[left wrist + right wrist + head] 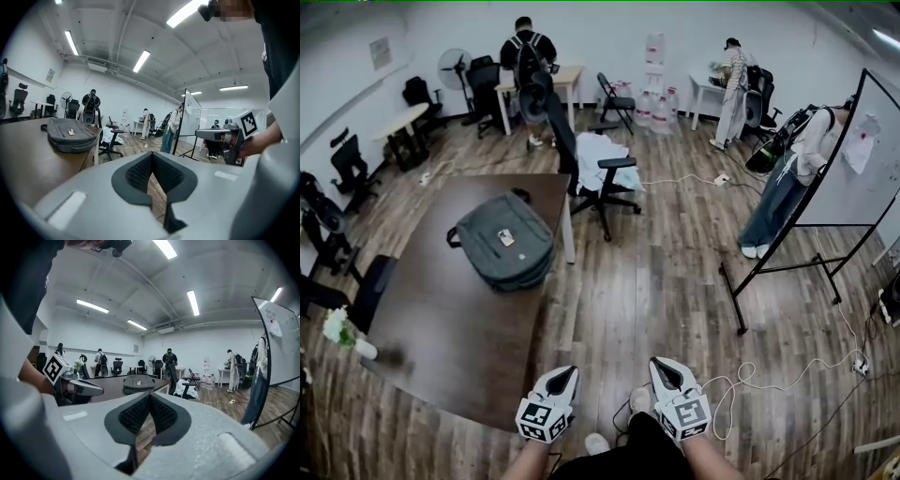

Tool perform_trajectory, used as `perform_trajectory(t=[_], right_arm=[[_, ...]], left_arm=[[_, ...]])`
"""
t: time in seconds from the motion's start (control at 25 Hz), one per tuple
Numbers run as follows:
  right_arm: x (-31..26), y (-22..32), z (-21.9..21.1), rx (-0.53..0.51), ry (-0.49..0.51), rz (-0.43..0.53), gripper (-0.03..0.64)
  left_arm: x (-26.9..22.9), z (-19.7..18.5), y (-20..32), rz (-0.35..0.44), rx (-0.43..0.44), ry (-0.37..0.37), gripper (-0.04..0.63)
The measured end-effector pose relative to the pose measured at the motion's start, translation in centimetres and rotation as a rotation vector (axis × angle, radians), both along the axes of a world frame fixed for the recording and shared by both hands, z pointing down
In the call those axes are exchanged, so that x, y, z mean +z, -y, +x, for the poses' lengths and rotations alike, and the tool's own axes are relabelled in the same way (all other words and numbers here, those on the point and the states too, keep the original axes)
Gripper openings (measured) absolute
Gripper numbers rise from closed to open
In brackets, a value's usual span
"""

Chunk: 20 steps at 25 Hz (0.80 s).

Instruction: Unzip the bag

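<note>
The bag, a grey backpack, lies flat on the far part of a dark brown desk, close to that desk's far right corner. A small light label sits on its upper face. Whether its zip is done up cannot be told from here.

The left hand-held gripper and the right hand-held gripper are both held low at the near edge of the head view, over the wooden floor and just off the desk's near right corner, well apart from the bag. Each points roughly level towards the room. In its own view the left hand-held gripper has its 2 jaws closed tip to tip, with nothing between them. The right hand-held gripper is closed the same way and is also empty.

A black office chair draped with pale cloth stands just beyond the desk's far right corner. A small bunch of white flowers stands at the desk's left edge. A whiteboard on a wheeled frame stands to the right, and a white cable runs over the floor near the right hand-held gripper.
</note>
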State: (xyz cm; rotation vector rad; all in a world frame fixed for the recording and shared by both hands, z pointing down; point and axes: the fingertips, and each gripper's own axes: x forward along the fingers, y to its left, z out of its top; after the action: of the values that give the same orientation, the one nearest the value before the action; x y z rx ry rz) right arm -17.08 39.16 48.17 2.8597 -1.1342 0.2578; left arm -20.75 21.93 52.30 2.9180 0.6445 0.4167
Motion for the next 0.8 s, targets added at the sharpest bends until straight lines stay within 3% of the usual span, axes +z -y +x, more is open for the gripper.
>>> perform_trajectory(t=[0.24, 0.52, 0.8], right_arm=[[0.8, 1.4, 5.0, -0.019, 0.010, 0.008, 0.002], [0.2, 2.1, 14.8, -0.056, -0.004, 0.019, 0.002], [0.0, 2.5, 23.2, -0.106, -0.010, 0.007, 0.002]], left_arm=[[1.0, 4.6, 1.1, 0.016, -0.007, 0.027, 0.020], [-0.3, 14.3, 2.1, 0.067, -0.025, 0.000, 0.020], [-0.6, 23.4, 3.2, 0.044, -0.081, 0.004, 0.020]])
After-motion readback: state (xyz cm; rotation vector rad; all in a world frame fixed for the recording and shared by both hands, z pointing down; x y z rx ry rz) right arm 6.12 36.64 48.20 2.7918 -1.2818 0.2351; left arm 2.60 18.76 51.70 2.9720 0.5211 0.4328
